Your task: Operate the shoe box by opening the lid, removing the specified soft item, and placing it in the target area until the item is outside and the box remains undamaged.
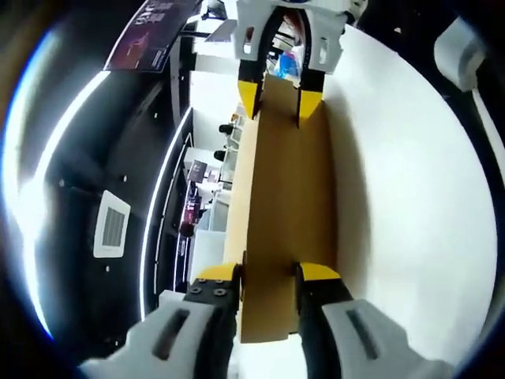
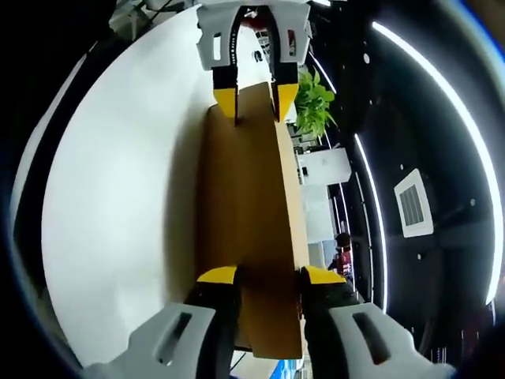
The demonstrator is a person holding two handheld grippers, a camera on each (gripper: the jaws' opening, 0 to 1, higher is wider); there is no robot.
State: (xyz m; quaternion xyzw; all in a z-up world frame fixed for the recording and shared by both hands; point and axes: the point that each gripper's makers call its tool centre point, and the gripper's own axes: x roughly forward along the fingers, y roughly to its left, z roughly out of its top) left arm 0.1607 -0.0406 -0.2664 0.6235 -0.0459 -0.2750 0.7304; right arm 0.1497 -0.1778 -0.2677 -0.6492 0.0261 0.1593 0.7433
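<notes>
Brown cardboard lid [image 1: 288, 213] held at both ends over the white table [image 1: 410, 197] — left gripper [image 1: 268, 278] and right gripper [image 2: 267, 278] each nipped shut on an edge. Best lifted level, both ends together — no twisting, no crushing the card.

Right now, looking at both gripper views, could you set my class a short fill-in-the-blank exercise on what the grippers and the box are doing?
1. Both grippers grip a long brown piece of ____.
2. The left gripper and the right gripper hold it at ____ ends.
3. The fingers have ____ tips.
4. The table by the cardboard is ____.

Missing words: cardboard; opposite; yellow; white
</notes>
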